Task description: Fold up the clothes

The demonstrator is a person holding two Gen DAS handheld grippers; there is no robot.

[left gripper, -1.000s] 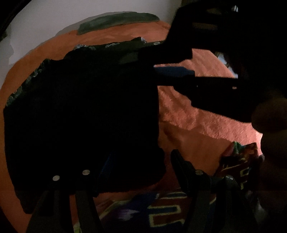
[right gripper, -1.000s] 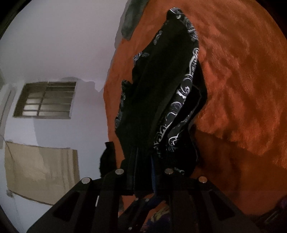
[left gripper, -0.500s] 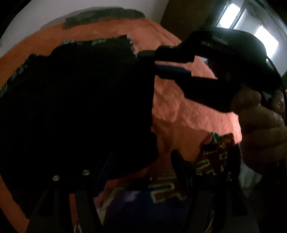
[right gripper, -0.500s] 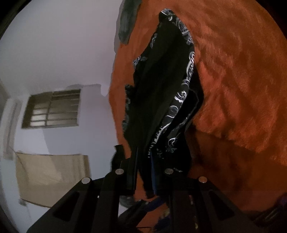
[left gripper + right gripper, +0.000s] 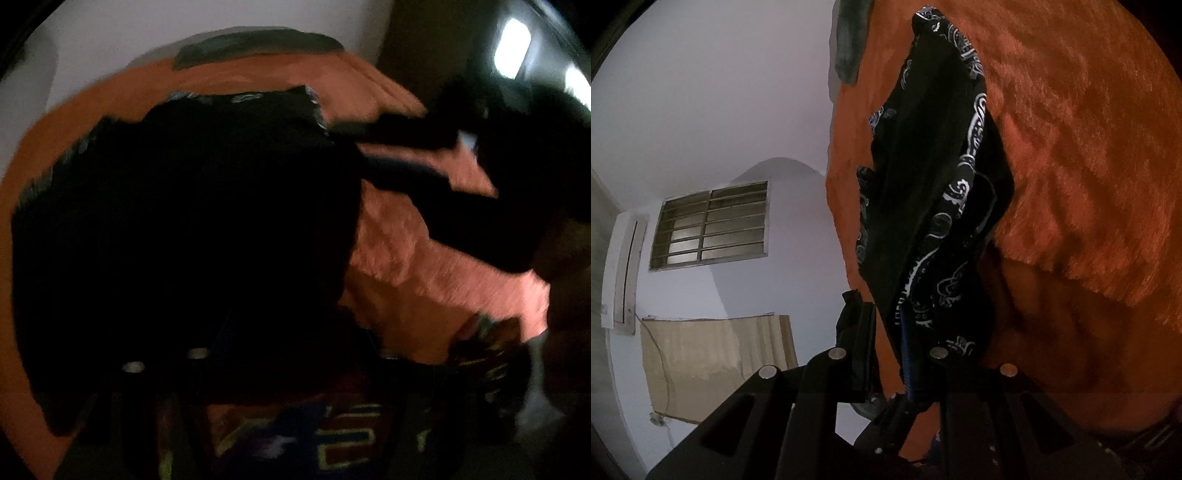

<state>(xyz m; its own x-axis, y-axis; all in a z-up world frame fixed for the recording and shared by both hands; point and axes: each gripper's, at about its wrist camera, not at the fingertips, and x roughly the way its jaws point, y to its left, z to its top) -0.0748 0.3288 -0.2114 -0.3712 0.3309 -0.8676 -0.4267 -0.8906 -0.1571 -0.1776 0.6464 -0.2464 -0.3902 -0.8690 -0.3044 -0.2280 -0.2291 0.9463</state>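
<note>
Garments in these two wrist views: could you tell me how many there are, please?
2: a black paisley cloth held up over the orange blanket, and a multicoloured garment at the blanket's near edge. More may be hidden.

From the left wrist we look close across the black garment (image 5: pixel 184 229) over the orange blanket (image 5: pixel 424 280); from the right wrist we look along the same garment (image 5: pixel 934 177) toward the far wall.

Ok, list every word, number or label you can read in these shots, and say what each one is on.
Nothing reads with certainty.
Patterned cloth under the left tool: large outlined shapes that may be letters or digits, too blurred and dark to read.
Black garment: white paisley print only, no text.
Orange blanket, wall: no writing.
</note>
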